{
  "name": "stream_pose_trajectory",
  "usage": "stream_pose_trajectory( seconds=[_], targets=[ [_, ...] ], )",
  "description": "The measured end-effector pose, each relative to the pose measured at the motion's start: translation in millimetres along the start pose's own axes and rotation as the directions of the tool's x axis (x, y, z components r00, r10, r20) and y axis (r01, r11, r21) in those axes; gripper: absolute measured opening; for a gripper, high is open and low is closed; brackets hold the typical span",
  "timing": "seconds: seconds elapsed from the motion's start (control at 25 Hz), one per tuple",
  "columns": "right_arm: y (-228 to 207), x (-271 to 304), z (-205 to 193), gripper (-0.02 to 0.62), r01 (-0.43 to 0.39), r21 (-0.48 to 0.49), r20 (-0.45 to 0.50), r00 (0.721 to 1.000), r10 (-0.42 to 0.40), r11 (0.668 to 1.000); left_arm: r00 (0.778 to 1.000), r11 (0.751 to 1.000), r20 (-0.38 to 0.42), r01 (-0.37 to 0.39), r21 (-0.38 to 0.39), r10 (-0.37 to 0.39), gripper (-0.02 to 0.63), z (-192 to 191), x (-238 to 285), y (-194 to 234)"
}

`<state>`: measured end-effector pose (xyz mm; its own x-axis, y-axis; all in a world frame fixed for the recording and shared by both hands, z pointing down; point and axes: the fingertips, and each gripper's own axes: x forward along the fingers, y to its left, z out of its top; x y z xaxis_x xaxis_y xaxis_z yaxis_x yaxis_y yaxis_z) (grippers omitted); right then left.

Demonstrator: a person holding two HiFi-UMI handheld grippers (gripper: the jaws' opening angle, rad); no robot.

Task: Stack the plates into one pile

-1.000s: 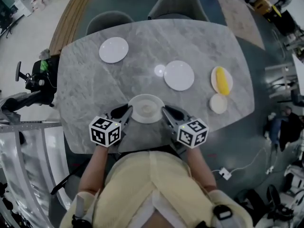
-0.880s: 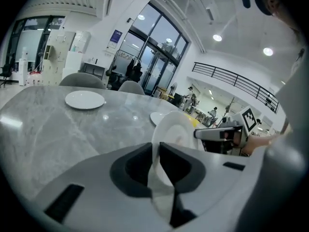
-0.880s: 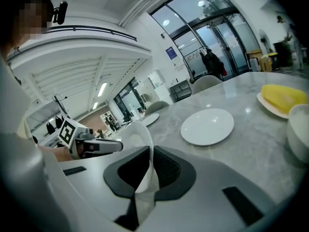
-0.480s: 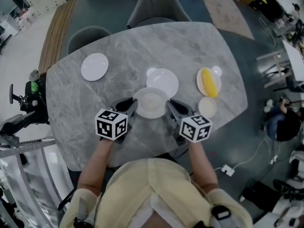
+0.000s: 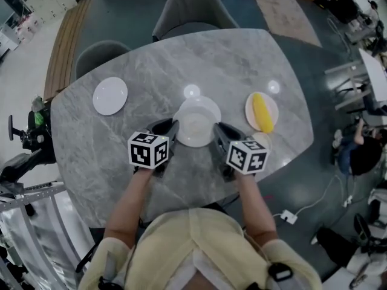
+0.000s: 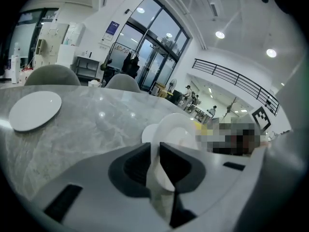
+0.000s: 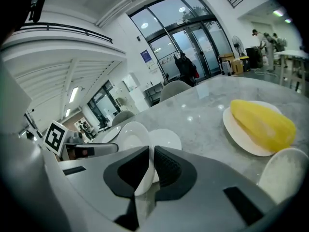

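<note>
Shallow round glossy white ceramic dish: earlier well nearer the person than the flat round white plate, now directly above it, over veined grey marble tabletop. Left tool and right tool clamp opposite rims.

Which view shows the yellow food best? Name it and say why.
The right gripper view: the yellow food is large, close and unobstructed. The head view shows it small from above; the left gripper view catches only a yellow sliver.
</note>
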<state>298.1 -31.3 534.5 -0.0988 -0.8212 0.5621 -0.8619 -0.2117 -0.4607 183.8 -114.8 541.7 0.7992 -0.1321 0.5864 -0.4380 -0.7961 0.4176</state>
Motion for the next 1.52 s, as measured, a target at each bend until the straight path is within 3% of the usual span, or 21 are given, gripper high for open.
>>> stream_pose_trajectory(
  seconds=[0.56,0.72,0.96,1.16,1.52],
  targets=[
    [-35.7,24.2,3.4,0.028,0.101,0.149,-0.096,0.992,-0.087,0.984,0.998,1.000,-0.057,-0.001,0.020,0.002,0.052,17.9,44.5,7.3],
    [-39.9,27.0,-1.5,0.030,0.138,0.149,-0.107,0.987,-0.123,0.979,0.998,0.999,-0.063,-0.012,0.035,0.014,0.053,15.9,47.4,8.8],
    [-45.6,31.4,-4.4,0.032,0.180,0.130,-0.111,0.980,-0.166,0.975,0.998,0.991,-0.047,-0.033,0.129,0.039,0.057,17.5,52.4,11.8],
    [-50.1,30.6,-2.6,0.034,0.215,0.087,-0.099,0.973,-0.206,0.973,0.992,0.978,-0.027,-0.115,0.175,0.122,0.057,18.1,45.7,24.1],
    [-29.7,22.4,6.0,0.034,0.151,0.080,-0.051,0.988,-0.147,0.985,0.985,0.985,0.071,-0.161,0.057,0.156,0.057,26.0,-1.4,36.8]
  ],
)
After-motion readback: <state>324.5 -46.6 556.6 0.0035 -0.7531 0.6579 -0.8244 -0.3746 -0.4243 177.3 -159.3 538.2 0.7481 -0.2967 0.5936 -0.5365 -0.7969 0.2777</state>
